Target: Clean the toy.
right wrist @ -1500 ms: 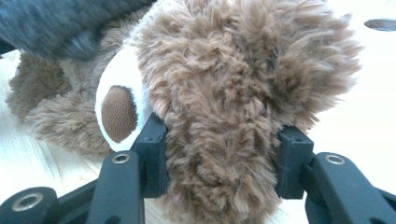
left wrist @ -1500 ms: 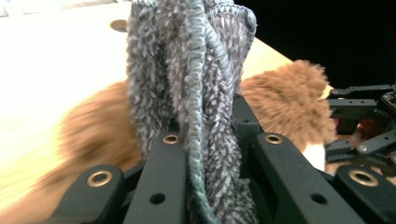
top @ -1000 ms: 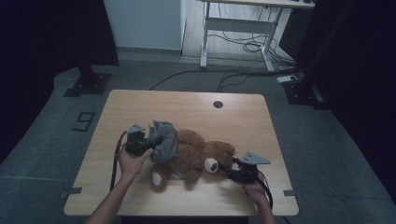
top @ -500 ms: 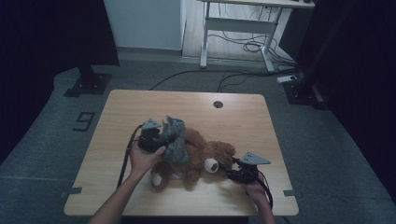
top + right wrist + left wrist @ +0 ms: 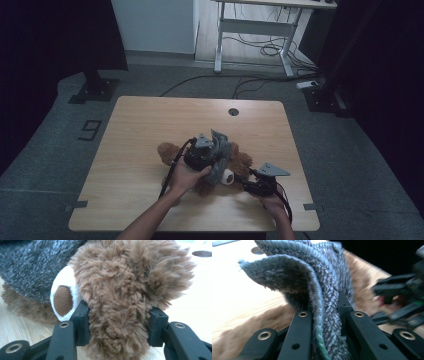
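On the desk (image 5: 140,130): a brown teddy bear (image 5: 240,161) is lying.
Left gripper (image 5: 324,322): fingers are pinching a grey cloth (image 5: 312,277), draping it over the bear.
Right gripper (image 5: 118,327): fingers are clamping a furry limb.
Next move: likely calling for lowering the cloth.

This looks like a lab or test room: a bare wooden tabletop (image 5: 150,125) stands on grey carpet (image 5: 45,165), between black curtains (image 5: 45,35), with stand feet (image 5: 95,90), loose cables (image 5: 260,50) and a desk frame (image 5: 250,30) behind.
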{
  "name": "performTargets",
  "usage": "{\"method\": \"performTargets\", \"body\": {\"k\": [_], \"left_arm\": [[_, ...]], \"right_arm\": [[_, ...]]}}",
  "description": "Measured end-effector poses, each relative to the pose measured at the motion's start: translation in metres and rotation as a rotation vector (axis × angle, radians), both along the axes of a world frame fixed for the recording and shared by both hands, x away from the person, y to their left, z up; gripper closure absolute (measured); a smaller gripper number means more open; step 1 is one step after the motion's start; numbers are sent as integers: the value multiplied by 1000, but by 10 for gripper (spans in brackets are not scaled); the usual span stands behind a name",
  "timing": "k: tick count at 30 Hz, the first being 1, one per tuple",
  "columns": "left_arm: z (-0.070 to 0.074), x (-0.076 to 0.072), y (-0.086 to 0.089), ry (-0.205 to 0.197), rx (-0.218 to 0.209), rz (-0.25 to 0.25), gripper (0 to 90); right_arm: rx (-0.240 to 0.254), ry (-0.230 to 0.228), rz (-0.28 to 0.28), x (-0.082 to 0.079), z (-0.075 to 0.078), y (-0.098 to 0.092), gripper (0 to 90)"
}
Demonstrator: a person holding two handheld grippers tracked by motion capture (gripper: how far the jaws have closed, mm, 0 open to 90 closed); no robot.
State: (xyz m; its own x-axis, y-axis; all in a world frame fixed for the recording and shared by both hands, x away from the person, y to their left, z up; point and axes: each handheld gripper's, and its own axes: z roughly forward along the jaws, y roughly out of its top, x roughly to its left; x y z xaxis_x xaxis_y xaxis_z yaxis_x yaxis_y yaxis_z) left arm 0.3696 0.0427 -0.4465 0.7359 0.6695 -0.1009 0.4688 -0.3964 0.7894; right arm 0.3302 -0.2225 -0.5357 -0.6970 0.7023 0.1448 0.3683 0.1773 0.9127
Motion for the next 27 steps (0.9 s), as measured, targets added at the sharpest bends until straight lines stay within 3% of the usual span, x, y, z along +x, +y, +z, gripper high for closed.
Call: {"method": "performTargets", "body": {"k": [3, 5, 10, 14, 17, 23, 27], "left_arm": [[-9, 4, 20, 29, -10, 32, 790], [-14, 5, 35, 50, -47, 40, 790], [-10, 1, 68, 11, -31, 87, 794], [-13, 5, 97, 31, -60, 140, 794], [-18, 7, 116, 40, -59, 178, 794], [-26, 7, 143, 58, -38, 238, 795], [-21, 2, 148, 40, -49, 243, 796]], "right_arm": [[2, 0, 0, 0, 0, 0, 481], [1, -1, 0, 0, 0, 0, 481], [0, -3, 3, 0, 0, 0, 481], [0, -3, 1, 0, 0, 0, 481], [1, -2, 1, 0, 0, 0, 481], [5, -3, 1, 0, 0, 0, 482], [5, -2, 0, 0, 0, 0, 482]]}}
